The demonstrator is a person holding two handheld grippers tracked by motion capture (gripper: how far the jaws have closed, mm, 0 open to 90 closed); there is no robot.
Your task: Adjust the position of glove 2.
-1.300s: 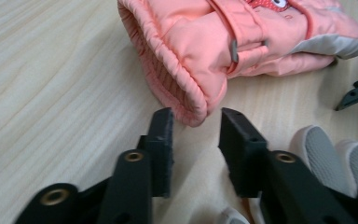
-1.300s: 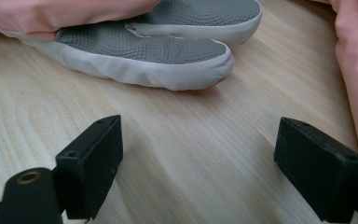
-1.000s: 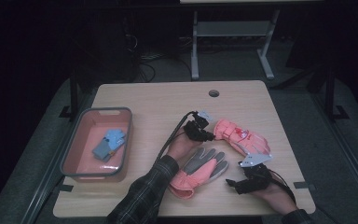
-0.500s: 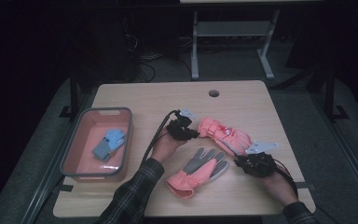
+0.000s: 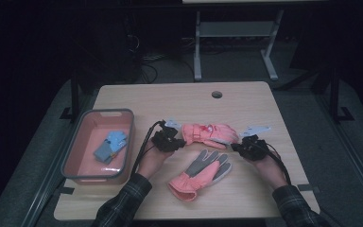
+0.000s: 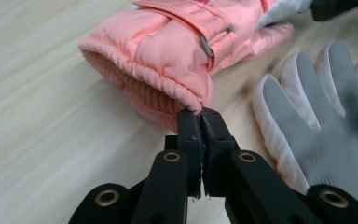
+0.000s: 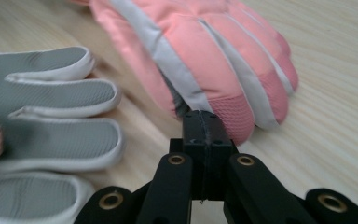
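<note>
- Left gripper: jaws closed tight, pinching the cuff edge of the pink glove right at their tips.
- Right gripper: jaws pressed together at the fingertip end of the same pink glove, apparently nipping its edge.
- Pink glove stretched between the two grippers, lying on the worktop.
- Second glove, grey palm up, just beside both pairs of jaws, untouched.
- Bin well beyond the left jaws, already holding a small blue glove.
- Judged stage: grasp secured at both ends, lift and carry not yet made; second glove left afterwards.
</note>
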